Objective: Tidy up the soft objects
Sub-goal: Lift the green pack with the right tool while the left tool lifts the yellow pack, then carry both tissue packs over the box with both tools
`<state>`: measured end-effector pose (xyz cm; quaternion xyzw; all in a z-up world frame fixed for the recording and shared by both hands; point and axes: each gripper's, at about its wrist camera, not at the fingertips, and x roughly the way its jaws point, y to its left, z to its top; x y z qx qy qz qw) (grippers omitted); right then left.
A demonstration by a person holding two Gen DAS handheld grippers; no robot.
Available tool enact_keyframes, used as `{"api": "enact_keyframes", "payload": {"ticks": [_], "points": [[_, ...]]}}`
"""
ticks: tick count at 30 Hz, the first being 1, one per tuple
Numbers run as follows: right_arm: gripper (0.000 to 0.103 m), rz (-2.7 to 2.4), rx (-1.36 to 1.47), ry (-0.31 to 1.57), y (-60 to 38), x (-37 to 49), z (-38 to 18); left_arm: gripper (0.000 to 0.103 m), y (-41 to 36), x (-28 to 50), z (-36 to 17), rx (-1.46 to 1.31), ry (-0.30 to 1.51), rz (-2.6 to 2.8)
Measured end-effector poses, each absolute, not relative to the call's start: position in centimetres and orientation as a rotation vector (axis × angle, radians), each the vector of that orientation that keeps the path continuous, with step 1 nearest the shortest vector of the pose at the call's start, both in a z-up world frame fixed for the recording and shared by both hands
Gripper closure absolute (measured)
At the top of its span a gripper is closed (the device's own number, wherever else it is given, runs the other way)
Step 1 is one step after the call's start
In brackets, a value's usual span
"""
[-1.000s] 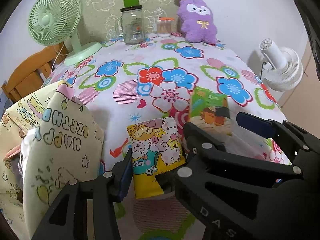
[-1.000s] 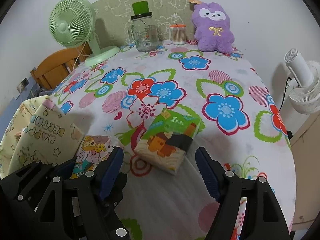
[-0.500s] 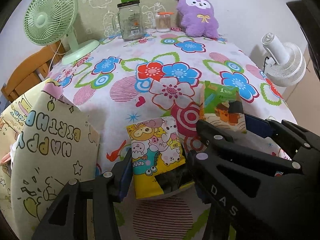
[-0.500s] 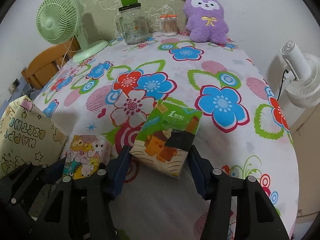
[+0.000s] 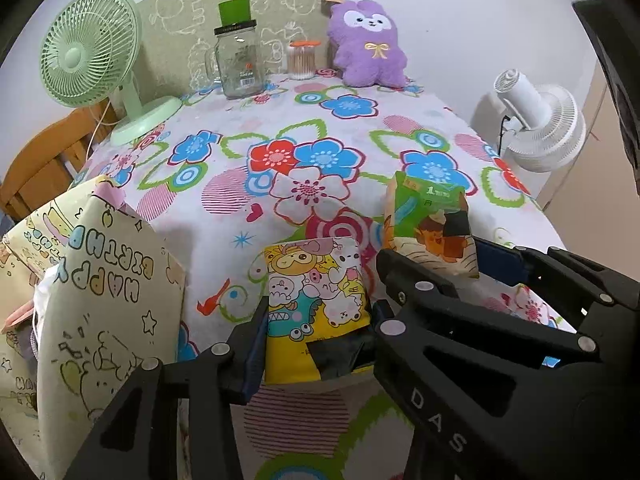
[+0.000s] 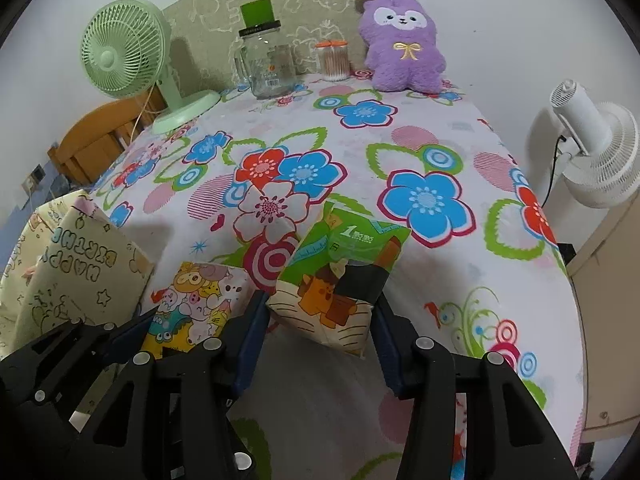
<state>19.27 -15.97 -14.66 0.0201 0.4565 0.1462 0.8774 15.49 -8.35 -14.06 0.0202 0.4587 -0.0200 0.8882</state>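
Note:
My left gripper (image 5: 318,322) is shut on a yellow cartoon-print tissue pack (image 5: 316,300), its pads pressed on both sides, held just above the floral tablecloth (image 5: 280,152). My right gripper (image 6: 320,324) is shut on a green tissue pack (image 6: 340,272) and holds it tilted above the table. Each pack also shows in the other view: the green pack (image 5: 430,224) and the yellow pack (image 6: 192,304). A cream "Happy Birthday" gift bag (image 5: 92,300) stands open at the left, also in the right wrist view (image 6: 76,264).
At the back stand a green desk fan (image 5: 92,64), a glass jar (image 5: 240,64), a cotton-swab pot (image 5: 302,60) and a purple plush toy (image 5: 368,60). A white fan (image 5: 540,128) stands off the table's right edge. A wooden chair (image 6: 100,140) is at the left.
My right gripper has closed from open onto the green pack and lifted it. My left gripper keeps its hold on the yellow pack; both have moved slightly.

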Motion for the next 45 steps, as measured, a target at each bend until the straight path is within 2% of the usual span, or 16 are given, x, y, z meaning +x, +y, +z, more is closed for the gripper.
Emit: {"api": "enact_keyframes", "payload": {"ticks": [13,45], "points": [[0.05,0.281,0.048,0.907,-16.9,16.3,-12.4,0.053,-9.1,12.7,-11.8,0.055,0.901,-0.074],[0.05,0.202,0.021,0.728,-15.3,8.9,-2.6,0.053,-6.7,5.9,-3.2,0.08,0.709,-0.127]]}}
